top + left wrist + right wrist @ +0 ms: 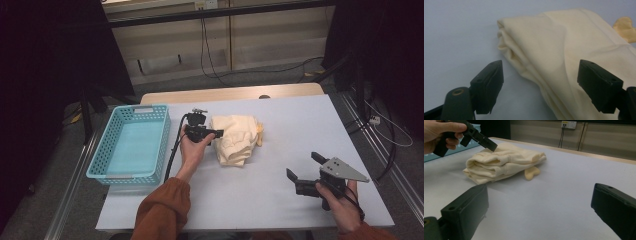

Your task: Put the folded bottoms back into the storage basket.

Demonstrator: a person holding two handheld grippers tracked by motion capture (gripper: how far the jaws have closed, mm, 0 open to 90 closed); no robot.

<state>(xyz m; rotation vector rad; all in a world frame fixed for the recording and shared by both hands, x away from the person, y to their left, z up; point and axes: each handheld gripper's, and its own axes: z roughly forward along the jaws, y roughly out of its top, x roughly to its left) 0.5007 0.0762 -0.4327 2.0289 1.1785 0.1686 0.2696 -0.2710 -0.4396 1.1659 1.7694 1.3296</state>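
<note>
Basket [131, 145] first, at the table's left: a turquoise, perforated bin, standing just beside the left hand, and from its place I judge it to be where the cloth is meant to go. Next to it the left gripper [218, 133] points across at the cream folded cloth [235, 139], which lies near the middle of the grey table [300, 130], just right of the basket. In the left gripper view the 2 black jaws stand apart on either side of the cloth's [564, 57] rolled edge, 1 over bare table and 1 over the fabric; the pads do not press on it, so nothing is held. That straddle, low and aimed at the thick fold, reads as a setup for pinching several layers at once, so the bundle would lift whole rather than unfold. A small yellowish tab [259, 131] pokes out from the cloth's far side. Farther right, well apart from the cloth, the right gripper [303, 168] rests near the table's front corner with its 2 jaws wide apart and holding nothing; in its own view it faces the cloth [504, 162] and the left gripper [489, 145], likely parked to stay clear.
</note>
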